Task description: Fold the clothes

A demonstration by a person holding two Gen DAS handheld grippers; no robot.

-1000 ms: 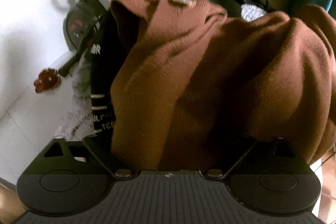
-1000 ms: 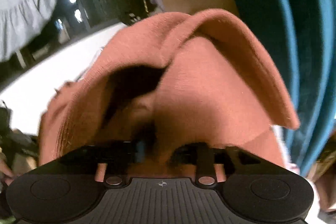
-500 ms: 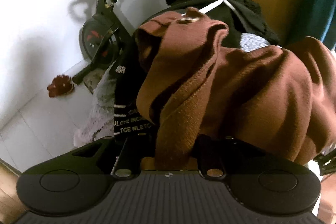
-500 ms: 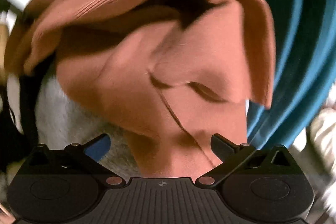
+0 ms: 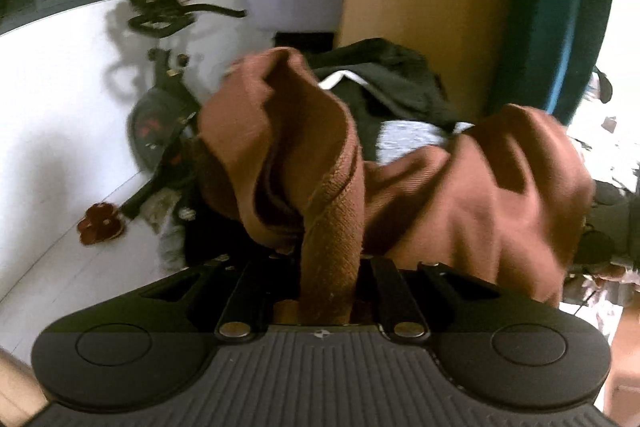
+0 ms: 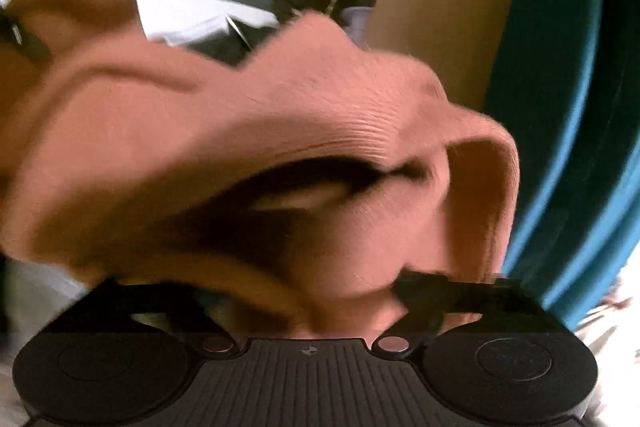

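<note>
With the brown sweater (image 5: pixel 460 195) hanging bunched between the two grippers, raised above a dark heap of clothes (image 5: pixel 384 83), the step in hand looks like lifting and spreading it so it can be laid flat for the first fold. In the left wrist view the left gripper (image 5: pixel 326 291) has its jaws clamped on a thick ribbed band of the knit, which rises straight out of the pinch, and that hold looks secure. In the right wrist view the cloth (image 6: pixel 248 147) drapes over the right gripper (image 6: pixel 304 311), whose arms stand spread wide; the picture is blurred and the tips are buried, so I cannot tell if its jaws grip anything. To do this well, I would confirm the right hold on an edge or a shoulder, not on a loose middle fold, then draw the grippers apart until the sag goes. Keeping the sweater clear of the heap should prevent snagging other garments.
</note>
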